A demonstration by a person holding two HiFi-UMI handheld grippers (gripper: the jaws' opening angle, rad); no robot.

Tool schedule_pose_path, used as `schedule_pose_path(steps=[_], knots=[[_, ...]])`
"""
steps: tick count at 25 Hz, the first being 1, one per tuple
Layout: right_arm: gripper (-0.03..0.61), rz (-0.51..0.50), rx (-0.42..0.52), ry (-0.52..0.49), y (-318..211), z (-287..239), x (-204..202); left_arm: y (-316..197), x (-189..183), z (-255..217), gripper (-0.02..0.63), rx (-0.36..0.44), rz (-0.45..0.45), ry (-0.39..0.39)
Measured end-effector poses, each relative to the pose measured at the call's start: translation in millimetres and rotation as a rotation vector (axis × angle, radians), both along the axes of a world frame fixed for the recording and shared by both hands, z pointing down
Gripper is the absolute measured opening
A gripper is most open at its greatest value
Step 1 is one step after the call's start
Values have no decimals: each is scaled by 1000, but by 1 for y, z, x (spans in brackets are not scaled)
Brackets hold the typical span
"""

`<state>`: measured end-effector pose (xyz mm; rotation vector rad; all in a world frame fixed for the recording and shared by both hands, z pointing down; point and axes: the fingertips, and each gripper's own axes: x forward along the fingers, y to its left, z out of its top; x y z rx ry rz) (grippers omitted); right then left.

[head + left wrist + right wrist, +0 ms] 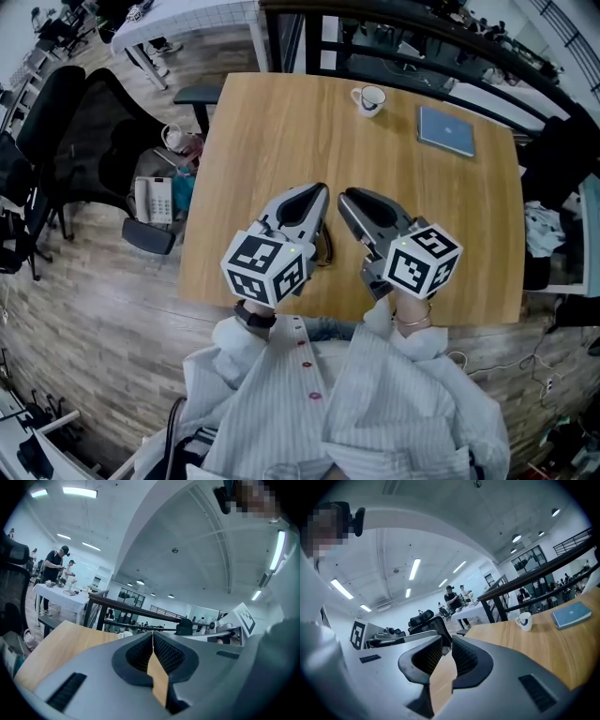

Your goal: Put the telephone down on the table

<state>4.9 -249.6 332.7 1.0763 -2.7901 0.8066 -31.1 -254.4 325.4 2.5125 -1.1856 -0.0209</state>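
Observation:
A white desk telephone (153, 199) lies off the table, low down to its left, beside a black office chair (84, 131). Both grippers hover over the front part of the wooden table (281, 122), side by side and pointing away from me, far from the telephone. My left gripper (317, 190) (153, 637) is shut, its pads meeting at the tips with nothing between them. My right gripper (345, 195) (446, 641) shows a narrow gap between its pads and holds nothing.
A white mug (367, 98) (524, 620) stands at the table's far edge, with a blue notebook (446, 129) (571, 615) to its right. A dark railing (422, 42) runs behind the table. Bags and clutter (173, 150) lie on the floor at left.

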Motion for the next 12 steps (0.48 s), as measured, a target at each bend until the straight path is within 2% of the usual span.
schedule_pose_path(steps=[5, 12], knots=[[59, 12, 29, 2, 2, -8, 10, 0, 11, -2, 15, 11, 28, -4], [44, 17, 45, 32, 12, -10, 15, 7, 21, -3, 15, 13, 53, -13]])
